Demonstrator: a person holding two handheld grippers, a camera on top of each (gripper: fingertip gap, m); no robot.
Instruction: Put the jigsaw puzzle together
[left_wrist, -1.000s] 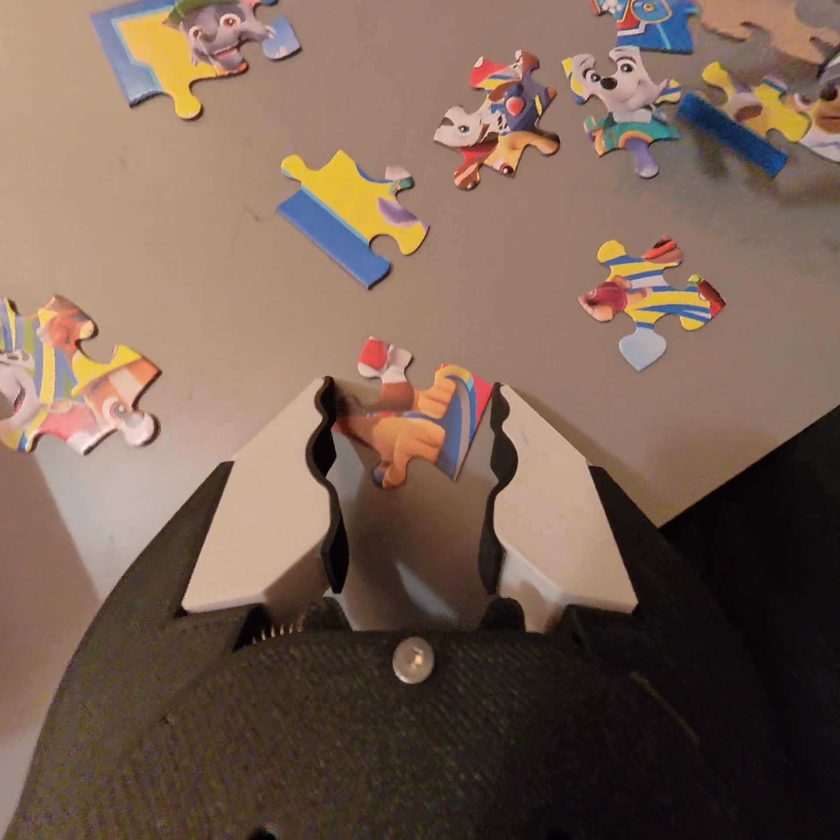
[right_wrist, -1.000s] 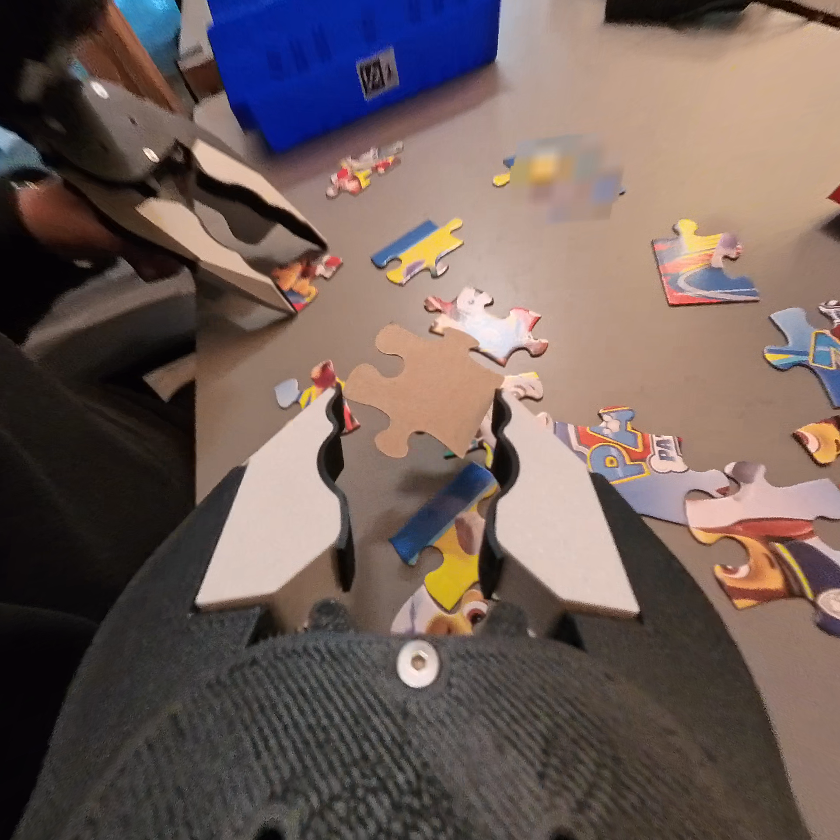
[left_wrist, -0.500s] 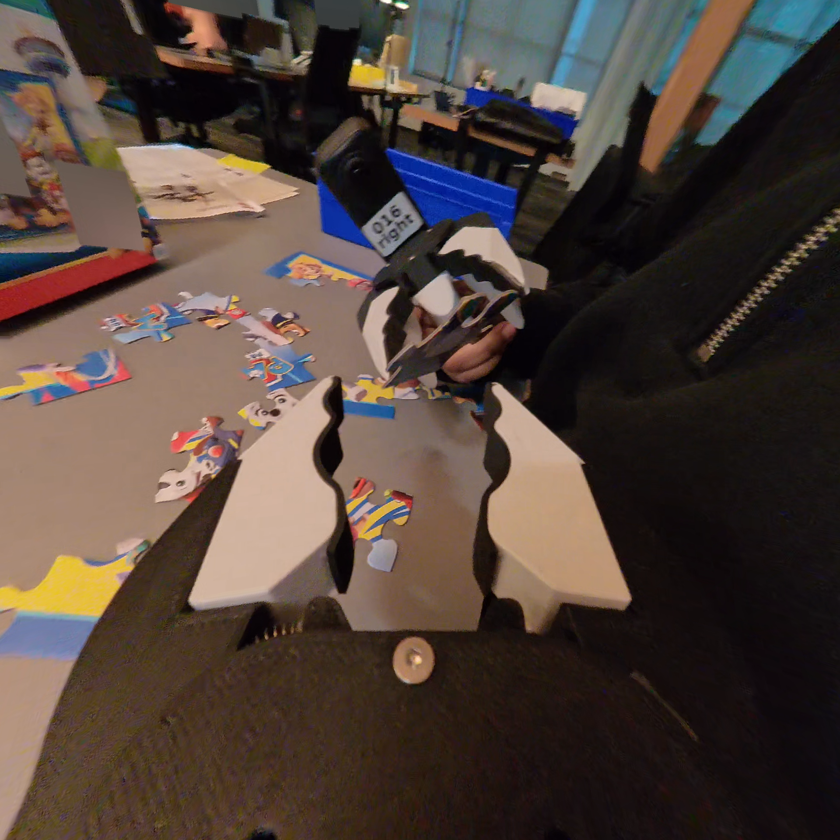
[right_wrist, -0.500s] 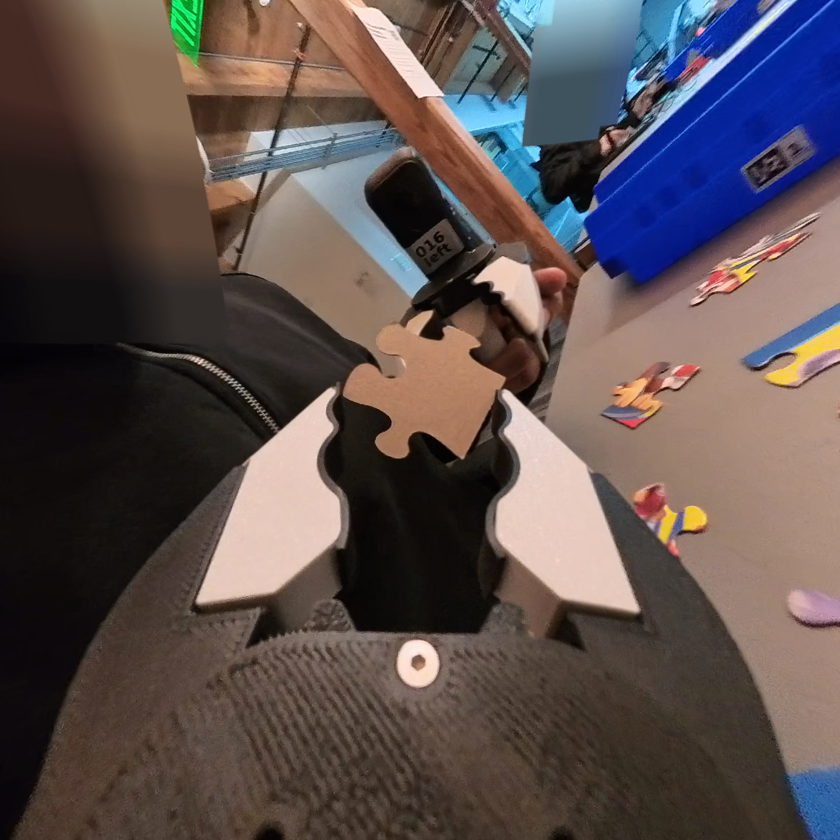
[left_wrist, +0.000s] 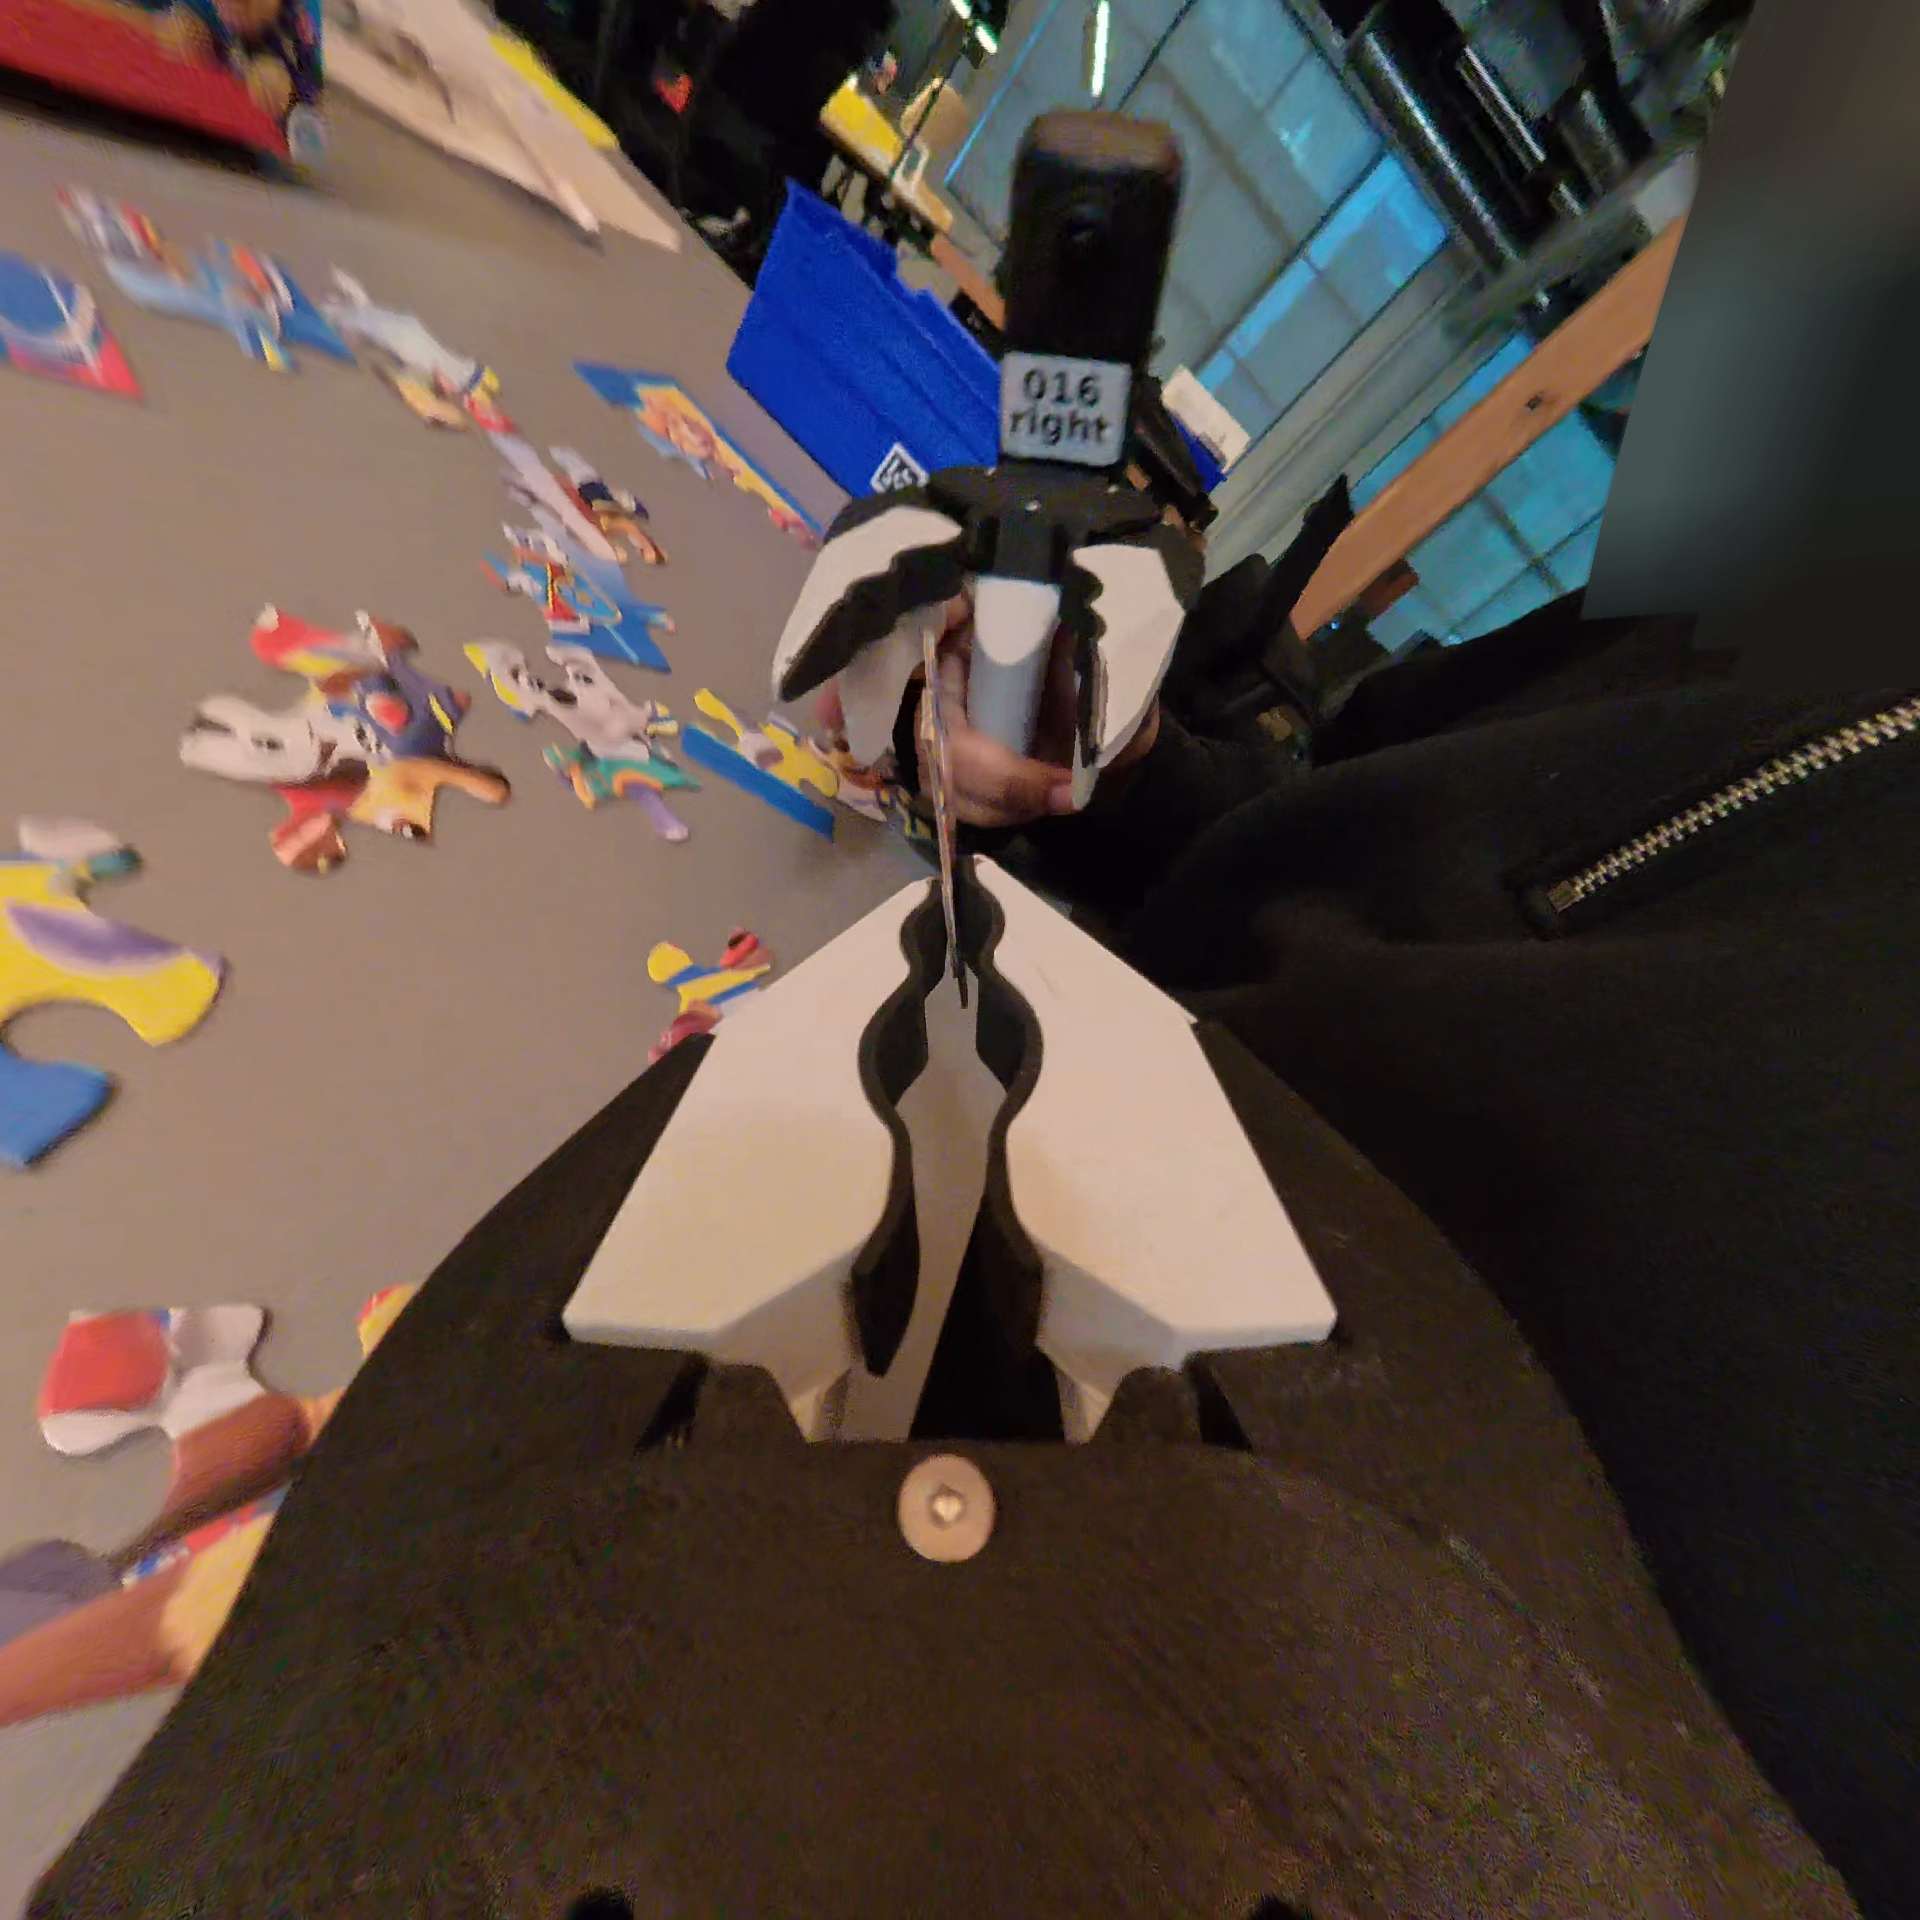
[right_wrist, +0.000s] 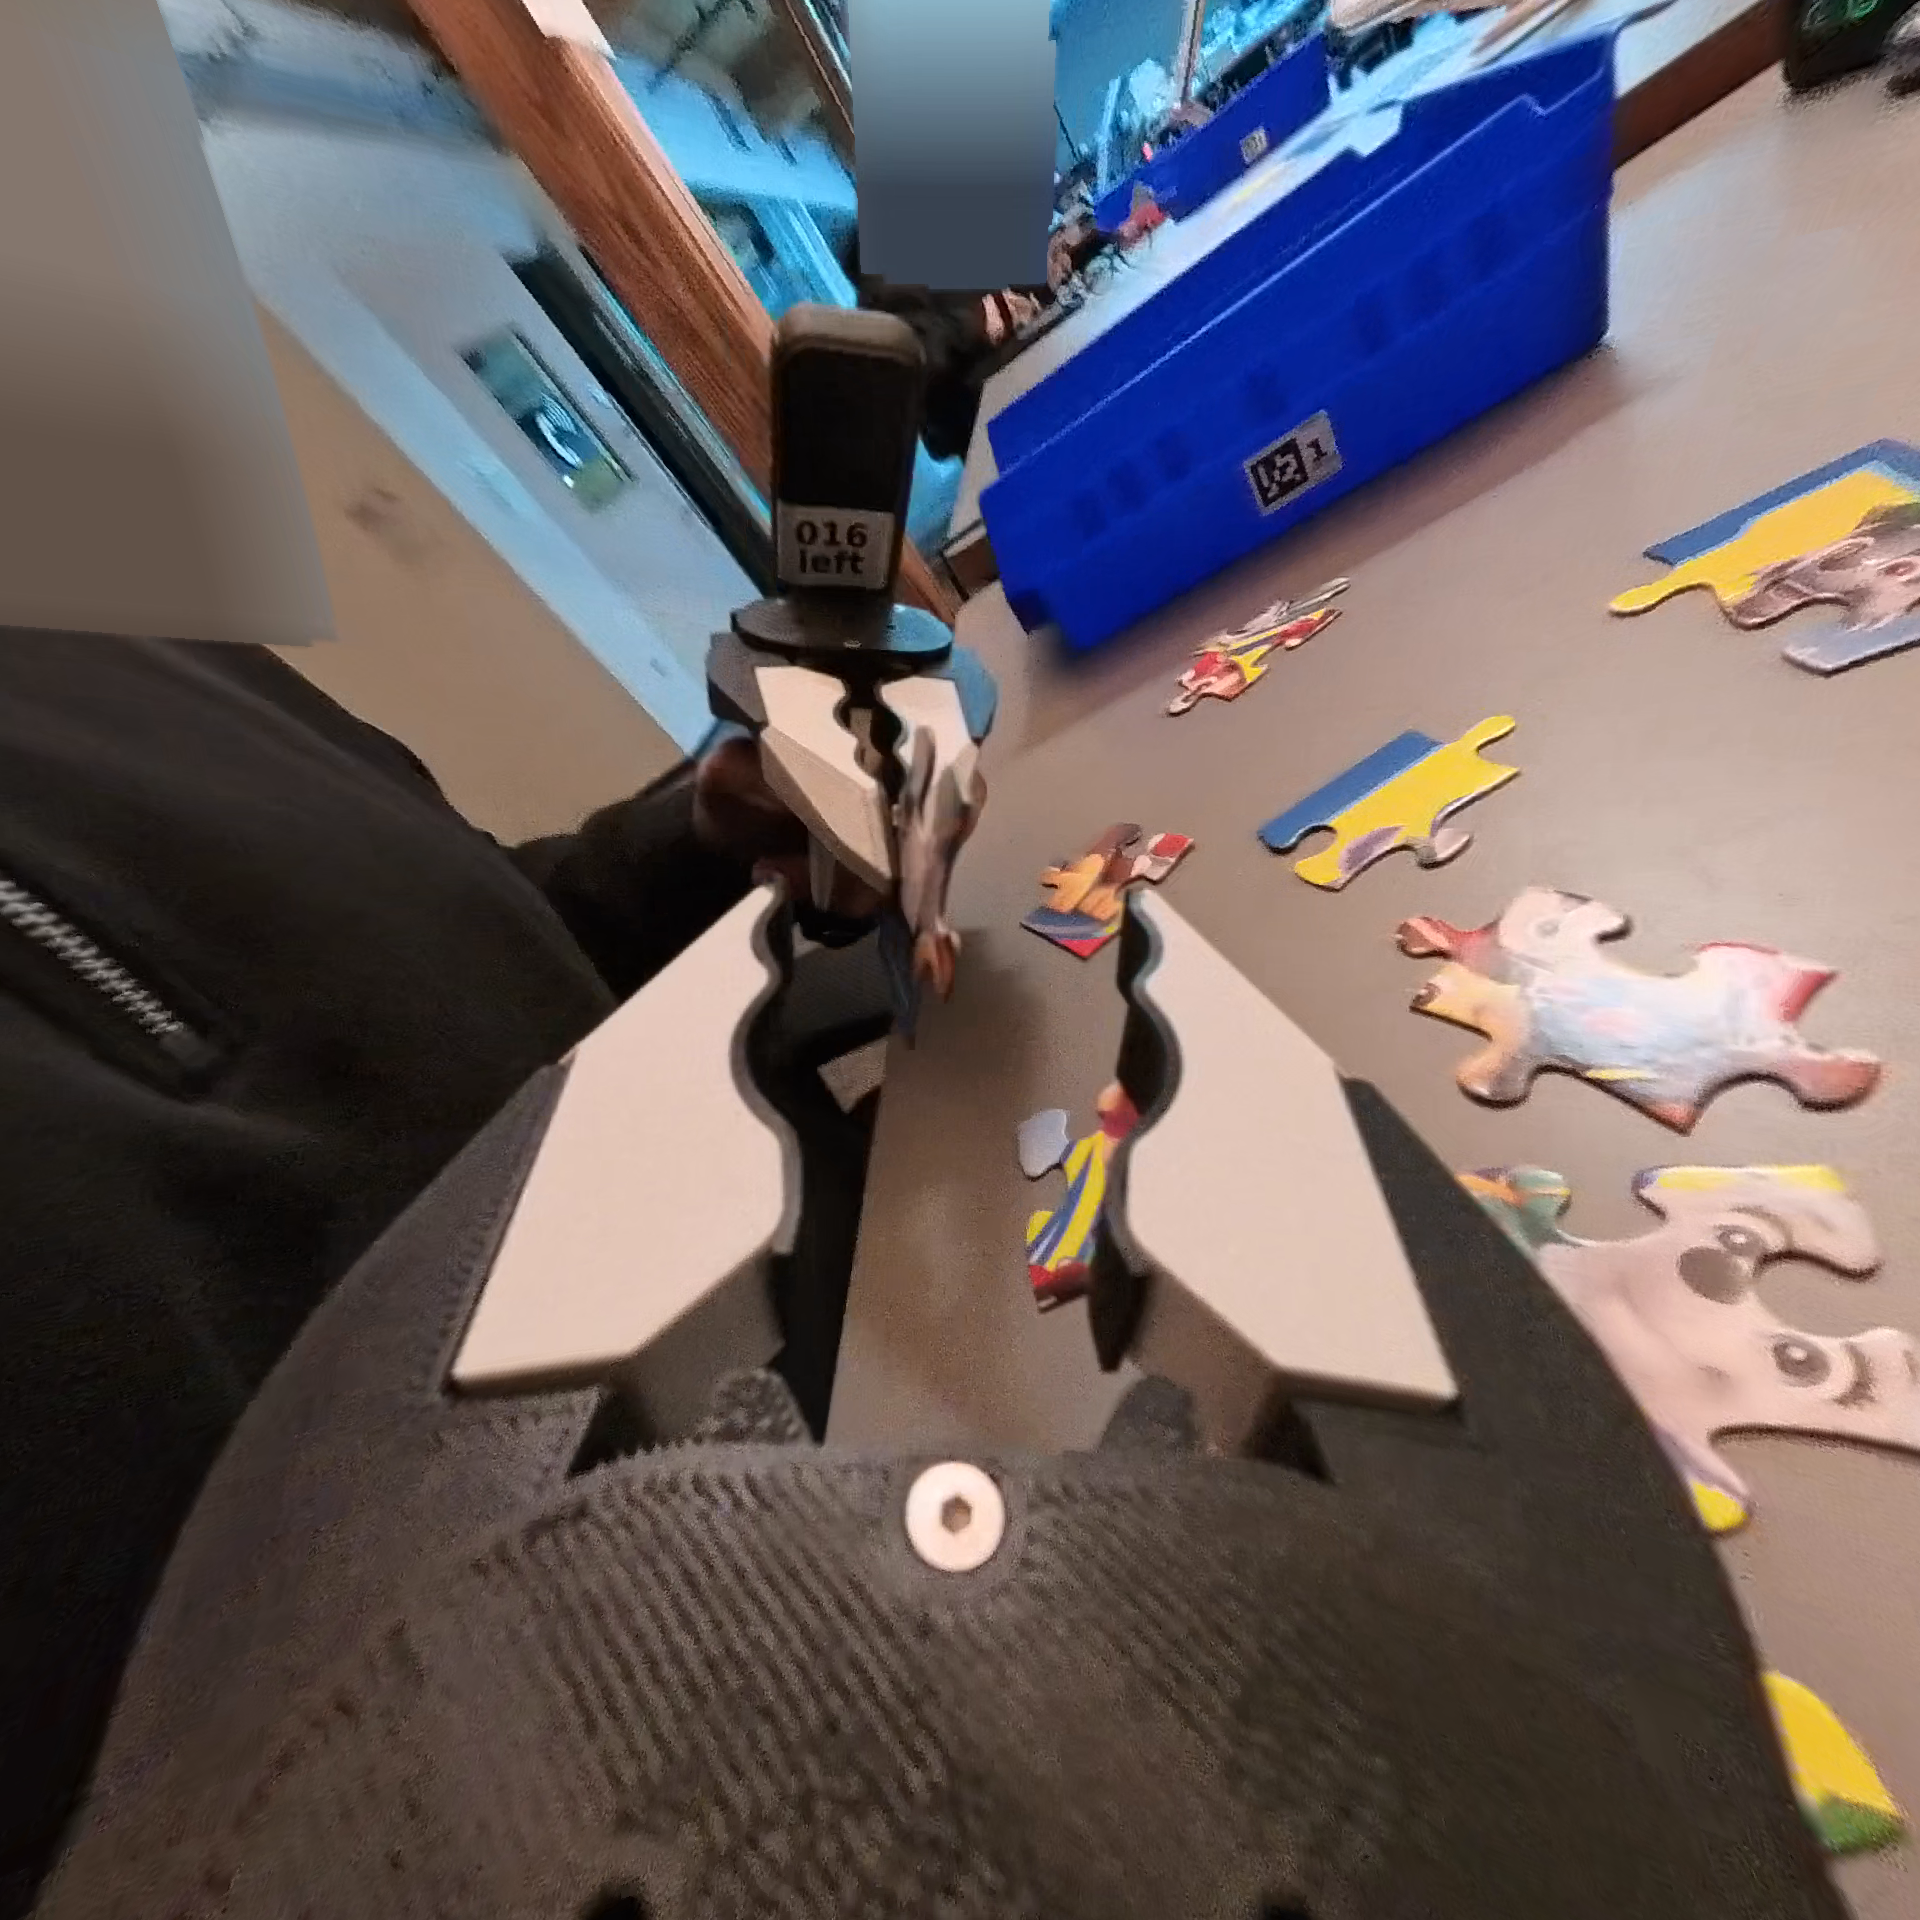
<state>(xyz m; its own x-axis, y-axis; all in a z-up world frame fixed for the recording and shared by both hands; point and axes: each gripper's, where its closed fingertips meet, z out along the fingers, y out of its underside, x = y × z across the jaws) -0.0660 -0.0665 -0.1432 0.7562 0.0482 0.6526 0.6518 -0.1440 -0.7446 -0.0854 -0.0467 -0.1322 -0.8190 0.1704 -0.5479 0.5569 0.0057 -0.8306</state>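
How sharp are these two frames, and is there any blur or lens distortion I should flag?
Left wrist view: loose puzzle pieces smeared by motion blur, own fingers sharp, dim warm light. Right wrist view: left gripper and background soft, blue bin bowed by the wide-angle lens.

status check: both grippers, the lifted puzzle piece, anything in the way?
Left gripper shut on puzzle piece, held edge-on above the table. Right gripper open, nothing gripped, facing it. Loose pieces scattered below; nothing between the grippers.

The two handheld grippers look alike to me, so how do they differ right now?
The left gripper has its jaws closed on the edge of a puzzle piece, which it holds on edge in the air; the right gripper has its jaws wide apart and holds nothing. Both have white fingers on black bodies and face each other above the grey table.
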